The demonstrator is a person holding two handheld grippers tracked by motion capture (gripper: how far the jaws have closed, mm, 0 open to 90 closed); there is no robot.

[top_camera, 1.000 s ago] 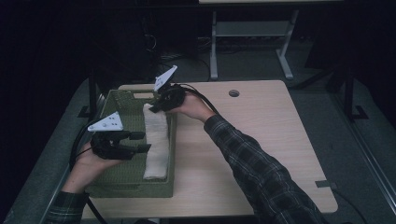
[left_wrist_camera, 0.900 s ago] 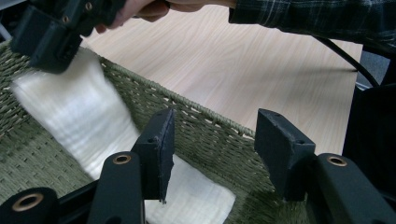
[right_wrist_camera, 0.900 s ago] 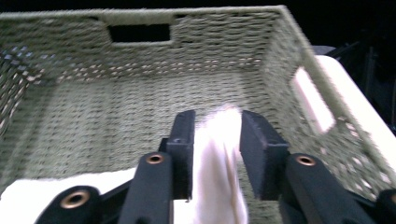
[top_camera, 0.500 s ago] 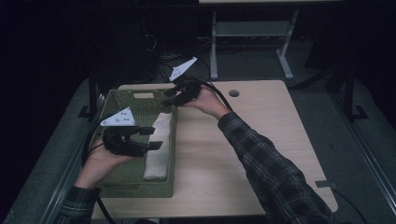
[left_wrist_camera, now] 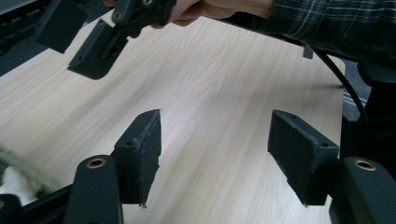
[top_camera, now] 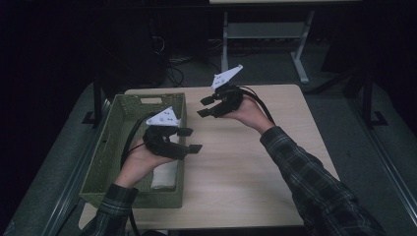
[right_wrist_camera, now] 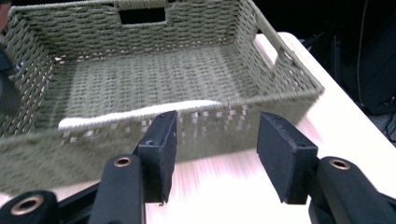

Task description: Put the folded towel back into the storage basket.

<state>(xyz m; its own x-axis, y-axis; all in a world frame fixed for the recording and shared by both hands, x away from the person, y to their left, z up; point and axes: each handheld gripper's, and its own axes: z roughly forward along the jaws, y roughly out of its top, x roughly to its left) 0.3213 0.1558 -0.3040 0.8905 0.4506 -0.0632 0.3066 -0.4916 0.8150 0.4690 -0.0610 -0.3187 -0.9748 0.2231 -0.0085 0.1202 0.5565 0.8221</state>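
Observation:
A green woven basket (top_camera: pixel 123 142) stands on the left of the wooden table (top_camera: pixel 246 167). A white rolled towel (top_camera: pixel 164 172) lies inside it along its right wall. My left gripper (top_camera: pixel 191 140) hovers over the basket's right rim, open and empty, pointing right. My right gripper (top_camera: pixel 205 106) is held above the table just right of the basket, open and empty, pointing left. In the right gripper view the open gripper (right_wrist_camera: pixel 215 140) faces the basket (right_wrist_camera: pixel 140 74), with the towel (right_wrist_camera: pixel 140 111) behind its near wall. In the left gripper view the open gripper (left_wrist_camera: pixel 215 140) faces bare tabletop, with the right gripper (left_wrist_camera: pixel 77 44) beyond.
The basket has cut-out handles (top_camera: pixel 150 101) in its end walls. Bare tabletop (top_camera: pixel 295 128) spreads right of the basket. Cables (top_camera: pixel 132 135) trail from both grippers. A desk frame (top_camera: pixel 295 54) stands on the floor behind the table.
Both grippers have left the towel and swung right, out of the basket. The right one rose toward the table's middle. The towel stays in the basket.

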